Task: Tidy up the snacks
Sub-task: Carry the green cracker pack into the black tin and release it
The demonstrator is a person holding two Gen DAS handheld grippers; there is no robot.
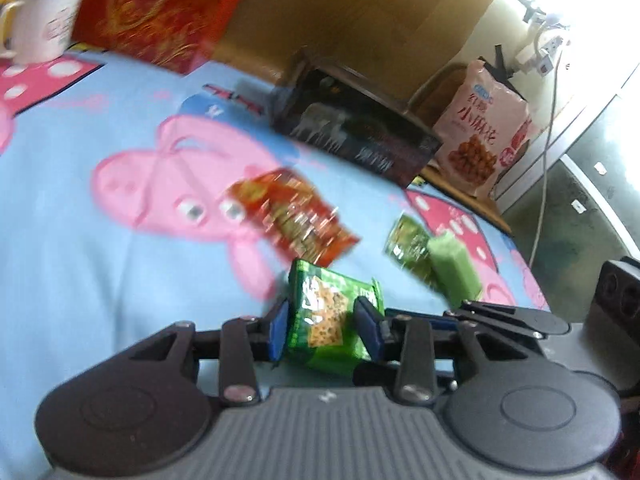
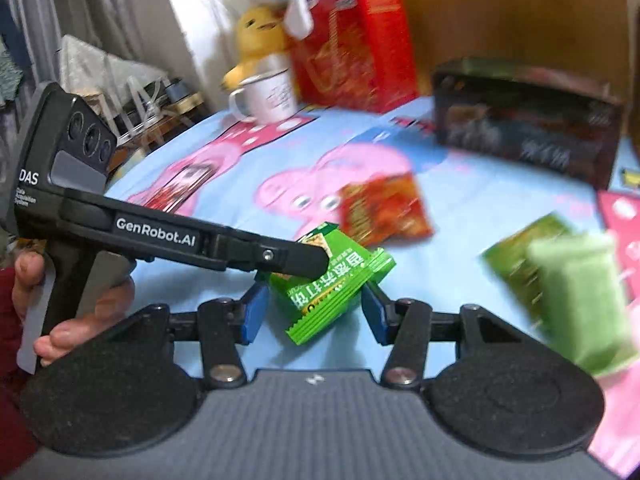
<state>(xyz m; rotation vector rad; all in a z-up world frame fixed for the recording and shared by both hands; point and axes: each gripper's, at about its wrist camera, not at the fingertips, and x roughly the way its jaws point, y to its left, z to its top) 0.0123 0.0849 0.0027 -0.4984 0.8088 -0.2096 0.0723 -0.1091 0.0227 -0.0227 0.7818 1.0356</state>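
My left gripper is shut on a green cracker packet and holds it just above the blue cartoon cloth. In the right wrist view the same packet sits between the open blue pads of my right gripper, which do not touch it; the left gripper reaches in from the left and clamps its far end. A red snack packet lies just beyond. A dark green packet and a pale green wrapped snack lie to the right.
A dark open box stands at the back of the table. A red gift box and a white mug stand at the far left. A pink snack bag leans off the table's right side.
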